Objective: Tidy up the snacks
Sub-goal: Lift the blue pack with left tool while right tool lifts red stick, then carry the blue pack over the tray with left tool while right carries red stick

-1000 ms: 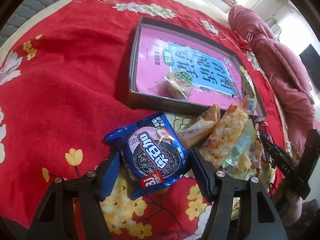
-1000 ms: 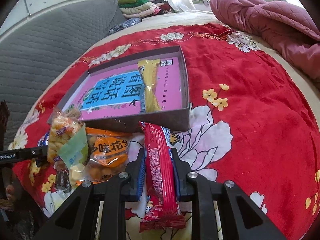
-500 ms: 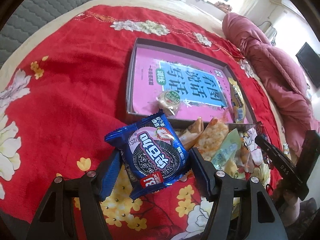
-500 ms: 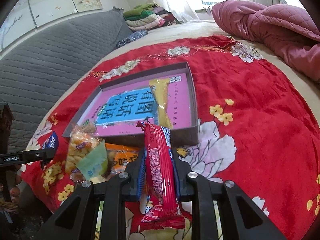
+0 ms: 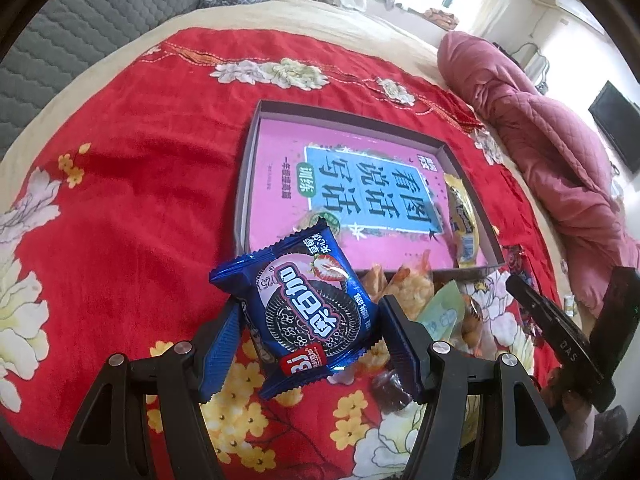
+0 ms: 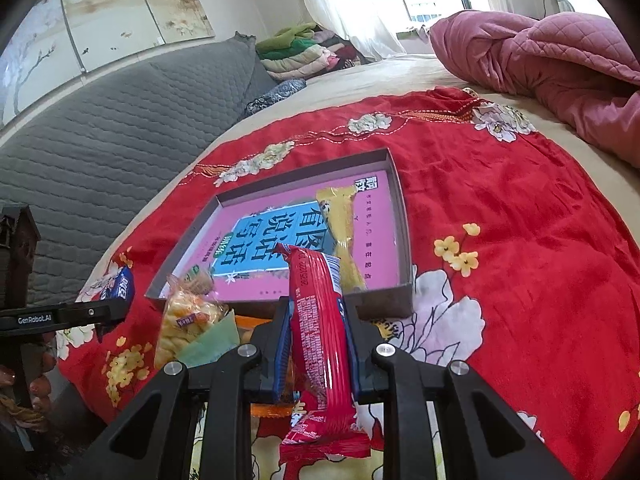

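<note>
My left gripper point(image 5: 310, 322) is shut on a blue cookie packet point(image 5: 308, 312) and holds it above the red cloth, in front of the shallow grey box point(image 5: 250, 160). My right gripper point(image 6: 316, 340) is shut on a long red snack bar packet point(image 6: 320, 336), held up before the same box point(image 6: 404, 240). The box has a pink sheet on its floor and holds a yellow snack packet point(image 6: 342, 236), also in the left wrist view point(image 5: 462, 220). A small round packet inside is mostly hidden behind the blue packet. A pile of loose snacks point(image 6: 188, 320) lies in front of the box.
The red floral cloth point(image 5: 120, 184) covers a bed. A pink quilt point(image 6: 540, 52) lies at the far right, a grey padded headboard point(image 6: 100, 128) at the left. The other gripper shows at each view's edge point(image 5: 560, 332) point(image 6: 52, 316).
Both grippers have risen with their packets still held. The box and snack pile now look farther below and more of the room shows.
</note>
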{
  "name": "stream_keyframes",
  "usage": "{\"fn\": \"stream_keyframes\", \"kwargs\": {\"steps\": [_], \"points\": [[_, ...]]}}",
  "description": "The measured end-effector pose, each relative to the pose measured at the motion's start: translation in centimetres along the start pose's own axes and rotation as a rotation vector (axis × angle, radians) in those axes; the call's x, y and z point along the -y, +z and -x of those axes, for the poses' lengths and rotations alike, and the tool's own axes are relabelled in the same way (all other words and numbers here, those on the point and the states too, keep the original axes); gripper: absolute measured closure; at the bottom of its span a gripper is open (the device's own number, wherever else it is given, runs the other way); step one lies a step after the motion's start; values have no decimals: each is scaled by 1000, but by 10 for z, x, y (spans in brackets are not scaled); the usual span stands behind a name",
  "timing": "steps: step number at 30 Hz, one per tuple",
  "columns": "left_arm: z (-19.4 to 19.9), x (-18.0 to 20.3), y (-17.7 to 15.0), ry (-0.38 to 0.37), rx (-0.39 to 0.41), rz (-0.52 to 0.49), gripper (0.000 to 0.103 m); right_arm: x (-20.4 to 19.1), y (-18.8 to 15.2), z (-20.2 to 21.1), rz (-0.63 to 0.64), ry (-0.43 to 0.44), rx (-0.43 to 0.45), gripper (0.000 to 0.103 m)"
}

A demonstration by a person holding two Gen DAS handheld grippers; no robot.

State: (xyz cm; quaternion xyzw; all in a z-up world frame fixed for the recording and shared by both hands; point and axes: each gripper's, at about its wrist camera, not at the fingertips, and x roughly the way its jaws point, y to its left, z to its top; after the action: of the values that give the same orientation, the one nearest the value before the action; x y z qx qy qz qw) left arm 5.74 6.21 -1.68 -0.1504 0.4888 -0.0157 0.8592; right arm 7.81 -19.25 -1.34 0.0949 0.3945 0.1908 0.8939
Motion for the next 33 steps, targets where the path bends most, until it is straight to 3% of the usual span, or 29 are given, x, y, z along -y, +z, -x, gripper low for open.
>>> {"fn": "stream_keyframes", "kwargs": {"steps": [33], "points": [[-27,40,47,26,35,-36,34,13,34,-18,-97,30,105,80]]}}
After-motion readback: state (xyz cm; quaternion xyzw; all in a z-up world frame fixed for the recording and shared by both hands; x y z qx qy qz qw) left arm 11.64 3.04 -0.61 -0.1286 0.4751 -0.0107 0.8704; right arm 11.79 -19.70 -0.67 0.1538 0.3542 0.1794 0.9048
